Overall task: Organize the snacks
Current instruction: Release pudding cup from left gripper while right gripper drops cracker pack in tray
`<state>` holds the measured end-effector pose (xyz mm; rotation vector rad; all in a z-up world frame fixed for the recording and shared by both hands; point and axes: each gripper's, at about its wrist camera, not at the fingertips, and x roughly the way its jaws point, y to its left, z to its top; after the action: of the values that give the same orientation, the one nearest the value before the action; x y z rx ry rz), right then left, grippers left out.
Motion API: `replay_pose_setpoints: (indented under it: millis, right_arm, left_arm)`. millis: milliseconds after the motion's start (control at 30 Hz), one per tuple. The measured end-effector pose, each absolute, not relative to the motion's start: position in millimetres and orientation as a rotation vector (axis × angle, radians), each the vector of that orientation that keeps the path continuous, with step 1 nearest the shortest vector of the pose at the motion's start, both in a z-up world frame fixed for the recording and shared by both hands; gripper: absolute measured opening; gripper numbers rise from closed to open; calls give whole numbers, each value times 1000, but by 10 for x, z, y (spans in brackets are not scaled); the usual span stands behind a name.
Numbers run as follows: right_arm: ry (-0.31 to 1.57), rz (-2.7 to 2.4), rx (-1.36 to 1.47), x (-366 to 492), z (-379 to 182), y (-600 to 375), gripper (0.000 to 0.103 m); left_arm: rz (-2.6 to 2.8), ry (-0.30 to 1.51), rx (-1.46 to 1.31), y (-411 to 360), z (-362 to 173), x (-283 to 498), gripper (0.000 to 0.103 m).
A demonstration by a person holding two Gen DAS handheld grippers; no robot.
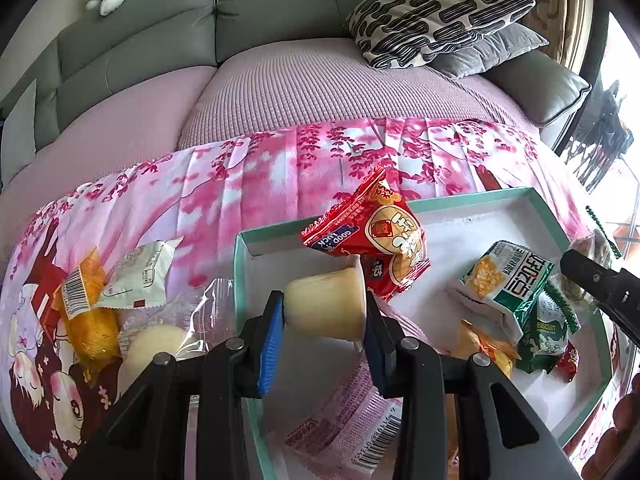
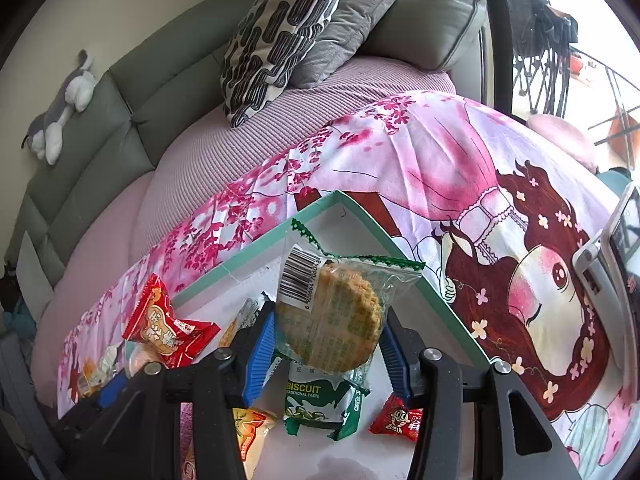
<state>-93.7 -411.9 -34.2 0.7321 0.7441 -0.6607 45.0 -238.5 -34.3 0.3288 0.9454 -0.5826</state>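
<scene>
My left gripper (image 1: 324,314) is shut on a pale yellow pudding cup (image 1: 326,304), held on its side over the near left corner of the white box with a teal rim (image 1: 460,196). In the box lie a red snack packet (image 1: 376,240), a green packet (image 1: 508,284), a green biscuit pack (image 2: 320,404) and a small red packet (image 2: 396,420). My right gripper (image 2: 328,346) is shut on a round biscuit in a clear wrapper (image 2: 332,316), above the box's right side. One black finger (image 1: 600,284) of it shows in the left wrist view.
On the pink flowered cloth (image 1: 260,184) left of the box lie an orange packet (image 1: 86,320), a white packet (image 1: 140,276) and a clear bag holding a pale bun (image 1: 156,344). A sofa with cushions (image 1: 436,16) is behind. A phone on a stand (image 2: 624,240) is at the right.
</scene>
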Motion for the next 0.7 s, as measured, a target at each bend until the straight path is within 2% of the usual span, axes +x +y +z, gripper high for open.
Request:
replay_pose_setpoints:
  millis: [133, 267, 433, 500, 633, 700]
  right_arm:
    - [749, -655, 719, -923, -317, -4097, 53]
    - [751, -651, 705, -908, -292, -4071, 53]
    - [756, -650, 689, -900, -260, -4053, 54]
    - [778, -654, 668, -877, -249, -4033, 56]
    - [843, -677, 603, -824, -231, -3964, 66]
    - [852, -676, 577, -812, -205, -3933, 74]
  left_arm:
    - [-580, 940, 315, -2335, -249, 460, 40]
    - [-566, 936, 297, -2251, -145, 477, 55]
    - [-536, 950, 264, -2133, -54, 520, 66]
    - [-521, 951, 256, -2095, -25, 539, 75]
    - [-491, 965, 231, -2016, 13, 588, 78]
    - [-467, 968, 212, -1975, 9, 619, 89]
